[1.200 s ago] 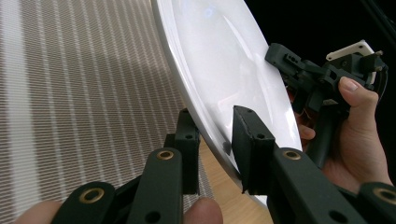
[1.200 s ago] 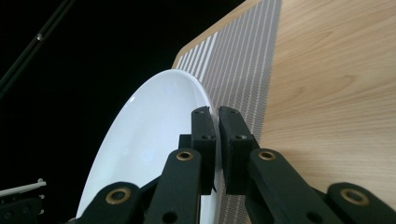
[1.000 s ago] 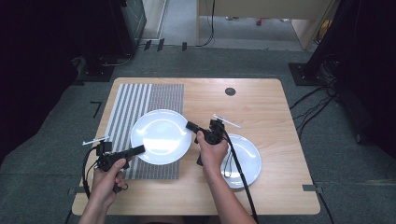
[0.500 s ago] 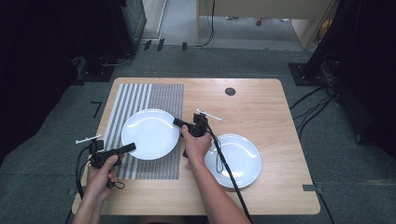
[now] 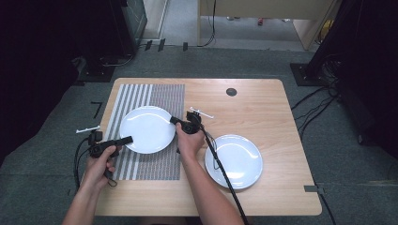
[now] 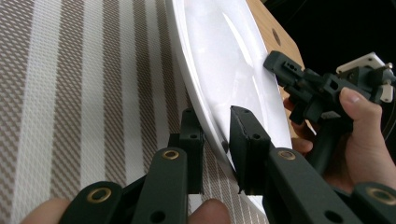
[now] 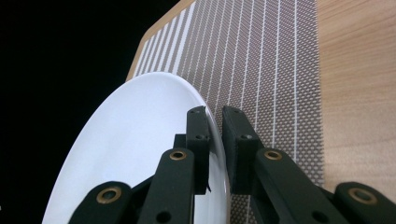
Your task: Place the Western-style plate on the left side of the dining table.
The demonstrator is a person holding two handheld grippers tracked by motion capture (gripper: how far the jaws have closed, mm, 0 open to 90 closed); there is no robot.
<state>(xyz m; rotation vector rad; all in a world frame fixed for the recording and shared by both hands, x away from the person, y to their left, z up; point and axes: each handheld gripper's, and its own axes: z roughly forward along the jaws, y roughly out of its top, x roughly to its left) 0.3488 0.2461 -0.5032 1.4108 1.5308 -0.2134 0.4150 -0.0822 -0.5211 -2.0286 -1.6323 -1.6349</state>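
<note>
High view above table looking down, gripper views close (opposite rims), sharing white plate.

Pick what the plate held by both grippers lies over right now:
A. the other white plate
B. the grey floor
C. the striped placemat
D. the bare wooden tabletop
C: in the high view the held plate, gripped at opposite rims by the left gripper and right gripper, sits over the striped placemat.

White round plate, glossy and empty, over the striped placemat, clamped at two opposite rim edges.
</note>
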